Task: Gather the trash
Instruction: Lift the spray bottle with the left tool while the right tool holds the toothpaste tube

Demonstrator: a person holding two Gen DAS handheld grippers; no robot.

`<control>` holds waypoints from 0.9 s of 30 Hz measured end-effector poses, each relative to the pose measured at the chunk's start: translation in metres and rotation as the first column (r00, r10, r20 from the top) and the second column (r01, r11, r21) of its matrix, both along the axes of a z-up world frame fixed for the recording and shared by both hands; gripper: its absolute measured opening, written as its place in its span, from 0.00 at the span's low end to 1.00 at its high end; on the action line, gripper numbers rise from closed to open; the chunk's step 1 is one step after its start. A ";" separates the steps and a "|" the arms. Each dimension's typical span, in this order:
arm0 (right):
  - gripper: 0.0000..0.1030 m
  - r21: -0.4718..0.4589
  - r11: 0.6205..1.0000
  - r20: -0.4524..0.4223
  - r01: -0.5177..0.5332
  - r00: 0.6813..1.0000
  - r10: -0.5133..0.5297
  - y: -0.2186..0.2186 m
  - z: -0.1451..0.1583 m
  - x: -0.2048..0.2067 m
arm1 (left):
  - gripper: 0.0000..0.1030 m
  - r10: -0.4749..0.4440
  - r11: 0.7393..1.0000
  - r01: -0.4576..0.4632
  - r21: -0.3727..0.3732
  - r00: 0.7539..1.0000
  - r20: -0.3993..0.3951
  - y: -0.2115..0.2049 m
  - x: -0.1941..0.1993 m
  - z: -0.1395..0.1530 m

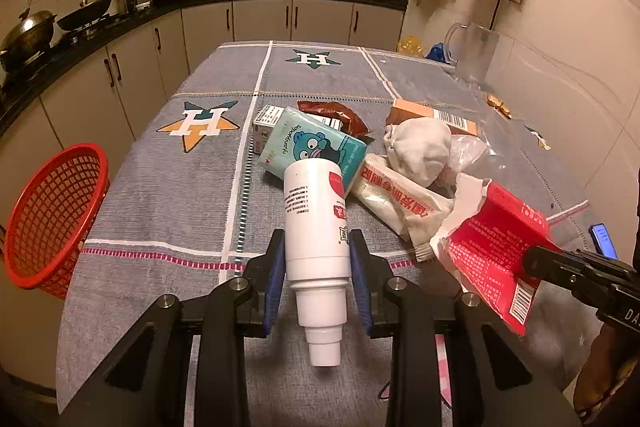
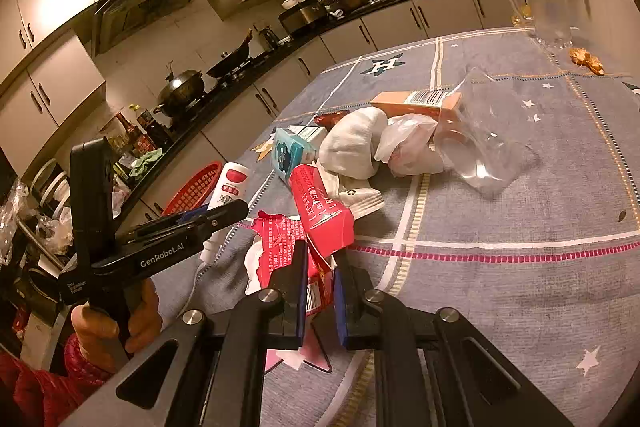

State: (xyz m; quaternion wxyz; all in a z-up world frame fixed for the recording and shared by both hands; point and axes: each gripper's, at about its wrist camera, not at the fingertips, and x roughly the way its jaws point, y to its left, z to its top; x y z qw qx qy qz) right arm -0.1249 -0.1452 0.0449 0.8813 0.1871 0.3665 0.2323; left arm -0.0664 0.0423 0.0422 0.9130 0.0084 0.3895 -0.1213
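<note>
My left gripper (image 1: pixel 318 255) is shut on a white plastic bottle (image 1: pixel 316 227) with a red label, held above the table's near edge; it also shows in the right wrist view (image 2: pixel 228 187). My right gripper (image 2: pixel 322 267) is shut on a torn red carton (image 2: pixel 320 223), also seen at the right of the left wrist view (image 1: pixel 492 247). A trash pile lies mid-table: a teal tissue pack (image 1: pixel 316 143), a white wrapper (image 1: pixel 396 199), a white cloth bundle (image 1: pixel 420 151), an orange box (image 1: pixel 432 115) and a clear plastic bag (image 2: pixel 488 143). A red mesh basket (image 1: pixel 52 215) stands off the table's left edge.
The table has a grey star-patterned cloth (image 1: pixel 192 195). A clear jug (image 1: pixel 476 55) stands at the far right corner, with peel scraps (image 1: pixel 498 105) nearby. A phone (image 1: pixel 604 241) lies at the right edge. Kitchen counter with pots (image 1: pixel 28 35) runs along the left.
</note>
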 end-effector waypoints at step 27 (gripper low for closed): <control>0.12 0.010 1.000 0.017 -0.007 1.000 0.007 -0.001 0.003 0.003 | 0.29 0.031 1.000 -0.031 -0.001 0.999 -0.011 0.013 -0.001 0.004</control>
